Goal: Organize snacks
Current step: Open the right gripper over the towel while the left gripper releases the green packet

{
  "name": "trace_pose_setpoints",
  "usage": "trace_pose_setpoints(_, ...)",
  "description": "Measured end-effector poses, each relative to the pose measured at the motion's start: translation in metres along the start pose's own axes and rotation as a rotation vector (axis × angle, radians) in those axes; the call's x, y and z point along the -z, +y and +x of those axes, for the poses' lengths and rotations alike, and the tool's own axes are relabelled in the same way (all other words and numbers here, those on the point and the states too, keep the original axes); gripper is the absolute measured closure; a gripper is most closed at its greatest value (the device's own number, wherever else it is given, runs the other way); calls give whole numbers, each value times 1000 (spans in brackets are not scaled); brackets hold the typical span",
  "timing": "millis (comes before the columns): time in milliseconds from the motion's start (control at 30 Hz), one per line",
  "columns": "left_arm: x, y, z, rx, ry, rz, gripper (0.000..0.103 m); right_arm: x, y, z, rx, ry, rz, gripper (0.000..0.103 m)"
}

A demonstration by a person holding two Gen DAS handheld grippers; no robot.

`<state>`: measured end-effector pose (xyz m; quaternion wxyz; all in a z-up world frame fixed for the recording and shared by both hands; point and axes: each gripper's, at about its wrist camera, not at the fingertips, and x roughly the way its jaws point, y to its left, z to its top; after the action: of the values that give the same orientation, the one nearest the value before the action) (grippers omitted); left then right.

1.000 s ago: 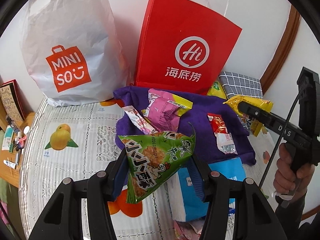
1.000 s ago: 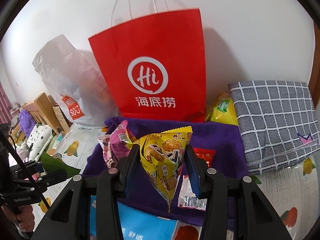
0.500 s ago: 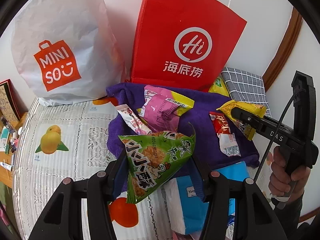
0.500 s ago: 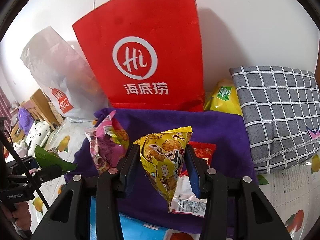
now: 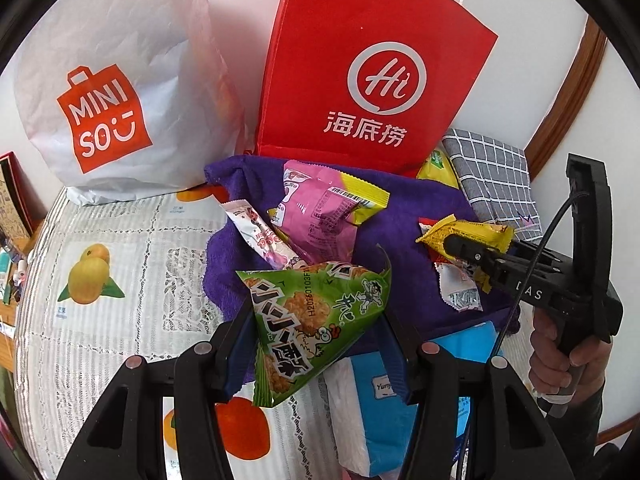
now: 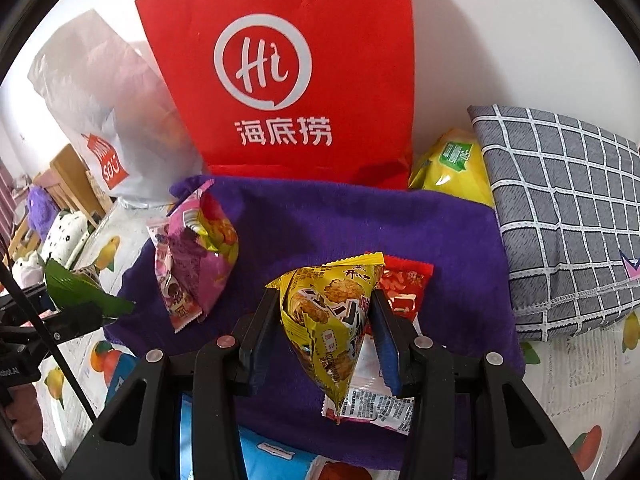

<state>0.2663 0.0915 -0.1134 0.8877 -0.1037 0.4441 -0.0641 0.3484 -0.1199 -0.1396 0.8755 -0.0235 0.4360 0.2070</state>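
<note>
My left gripper [image 5: 316,336] is shut on a green triangular snack packet [image 5: 312,320], held above the near edge of a purple towel [image 5: 400,216]. My right gripper [image 6: 326,320] is shut on a yellow triangular snack packet [image 6: 332,312] over the same purple towel [image 6: 320,220]. It shows from the side in the left wrist view, right gripper [image 5: 456,246], with a hand [image 5: 568,356] on its handle. On the towel lie a pink packet [image 5: 320,216], a thin pink-white packet [image 5: 260,236] and a red-white packet [image 6: 404,288]. The pink packet [image 6: 192,256] lies left of my right gripper.
A red paper bag [image 5: 372,80] and a white plastic bag [image 5: 108,80] stand against the wall behind the towel. A grey checked cushion [image 6: 560,200] lies at the right, a yellow bag [image 6: 452,168] beside it. A blue-white tissue pack [image 5: 372,408] lies near. The fruit-print tablecloth [image 5: 120,280] spreads left.
Both grippers have sunk toward the purple towel with their packets still held. The bags and towel look larger and closer in both views.
</note>
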Motion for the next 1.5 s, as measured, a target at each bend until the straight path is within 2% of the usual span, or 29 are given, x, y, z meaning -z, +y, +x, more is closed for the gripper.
trace_pose_setpoints(267,2,2,5,4,14,-10,50,5,0,17,-10,74,17,58)
trace_pose_setpoints(633,2,-4,13,8,29,-6,49,5,6,14,10,78,-5,57)
trace_pose_setpoints(867,0,-3,11,41,26,-20,50,-5,-4,-22,10,-14,28,43)
trace_pose_setpoints(967,-4,-7,12,74,25,-27,50,-9,-12,-38,19,-54,42,43)
trace_pose_setpoints(1167,-12,-24,28,94,44,-3,49,-13,-35,-69,5,-128,103,43)
trace_pose_setpoints(1500,-16,-44,66,38,93,41,49,-13,-46,-83,-28,-149,130,42)
